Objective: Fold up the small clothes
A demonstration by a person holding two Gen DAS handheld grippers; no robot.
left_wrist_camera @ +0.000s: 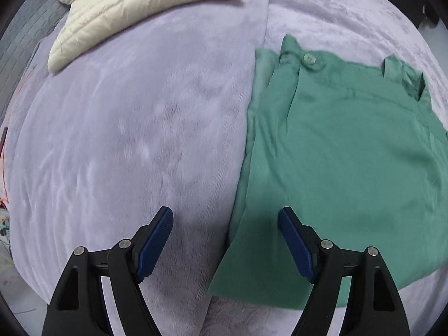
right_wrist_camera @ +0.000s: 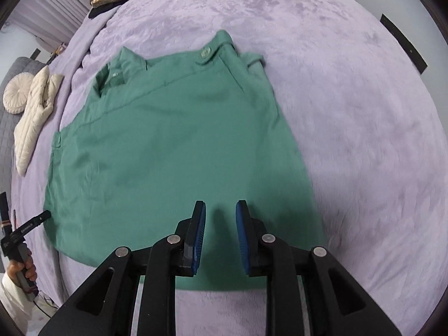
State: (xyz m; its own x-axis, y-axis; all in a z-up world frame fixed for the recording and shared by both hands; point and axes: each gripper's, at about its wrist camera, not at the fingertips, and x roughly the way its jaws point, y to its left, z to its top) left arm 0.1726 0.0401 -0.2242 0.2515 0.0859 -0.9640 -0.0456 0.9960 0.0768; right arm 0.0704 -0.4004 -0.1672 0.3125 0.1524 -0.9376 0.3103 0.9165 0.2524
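Shorts lie flat on the purple blanket, waistband away from you, hem just under both tongs. Your right gripper hovers over the hem's middle, jaws a little apart, clamping nothing. Your left gripper has jaws wide apart, straddling the shorts' left edge, so it seems nearer to the lower-left corner for a sideways fold.

Lilac plush blanket covers the bed.
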